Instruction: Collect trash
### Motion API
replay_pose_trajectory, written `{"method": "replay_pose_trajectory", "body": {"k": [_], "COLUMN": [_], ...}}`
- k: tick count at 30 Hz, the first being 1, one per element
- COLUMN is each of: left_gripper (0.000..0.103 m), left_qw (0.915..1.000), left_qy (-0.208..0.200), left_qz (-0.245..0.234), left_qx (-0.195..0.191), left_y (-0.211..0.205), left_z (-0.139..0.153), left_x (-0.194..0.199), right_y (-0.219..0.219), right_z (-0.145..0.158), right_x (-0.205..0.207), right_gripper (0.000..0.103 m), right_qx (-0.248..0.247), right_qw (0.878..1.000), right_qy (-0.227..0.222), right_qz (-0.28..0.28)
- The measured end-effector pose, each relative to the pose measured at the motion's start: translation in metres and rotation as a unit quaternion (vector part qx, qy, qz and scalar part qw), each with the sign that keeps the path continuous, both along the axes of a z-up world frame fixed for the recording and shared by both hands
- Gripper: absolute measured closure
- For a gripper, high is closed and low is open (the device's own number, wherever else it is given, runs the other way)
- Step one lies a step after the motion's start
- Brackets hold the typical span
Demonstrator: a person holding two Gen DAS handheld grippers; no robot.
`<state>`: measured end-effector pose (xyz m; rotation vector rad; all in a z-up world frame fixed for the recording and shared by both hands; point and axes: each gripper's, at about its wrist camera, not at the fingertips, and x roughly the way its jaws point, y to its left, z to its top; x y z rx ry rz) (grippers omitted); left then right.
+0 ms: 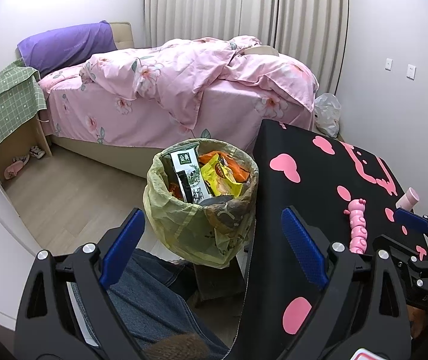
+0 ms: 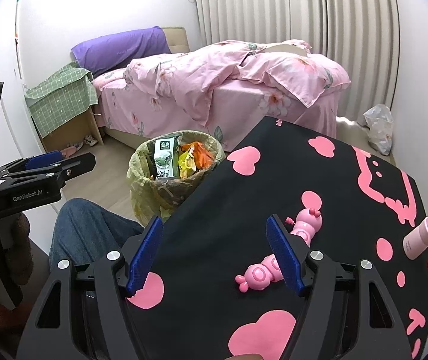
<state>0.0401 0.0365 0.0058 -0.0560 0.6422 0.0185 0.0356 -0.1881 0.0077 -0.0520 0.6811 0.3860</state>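
Note:
A round bin (image 1: 200, 202) lined with a yellow-green bag stands on the wood floor beside the table; it brims with a black-and-white milk carton (image 1: 187, 170) and orange and yellow wrappers (image 1: 224, 177). In the right wrist view the same bin (image 2: 172, 174) sits past the table's left edge. My left gripper (image 1: 214, 240) is open just in front of the bin, with nothing between its blue pads. My right gripper (image 2: 214, 253) is open over the black table cover (image 2: 274, 186), holding nothing. A pink caterpillar toy (image 2: 262, 273) lies by its right finger.
A pink cylinder bottle (image 2: 420, 237) lies on the table's right side. A bed with a pink floral quilt (image 1: 184, 81) fills the back, a green-covered nightstand (image 1: 7, 105) stands left, and a white plastic bag (image 1: 328, 114) sits by the far wall. A person's jeans-clad leg (image 1: 148, 297) is below.

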Motion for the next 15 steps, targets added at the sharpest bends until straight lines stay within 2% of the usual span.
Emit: {"method": "replay_pose_trajectory", "body": {"k": [15], "left_gripper": [0.015], "left_qw": [1.0], "left_qy": [0.003], "left_qz": [-0.008], "left_qx": [0.004], "left_y": [-0.0016], "left_z": [-0.0026], "left_x": [0.0004], "right_y": [0.0], "right_z": [0.001], "right_x": [0.0001], "right_gripper": [0.035], "right_qx": [0.001], "right_qw": [1.0], "right_qy": [-0.004], "right_qz": [-0.004]}}
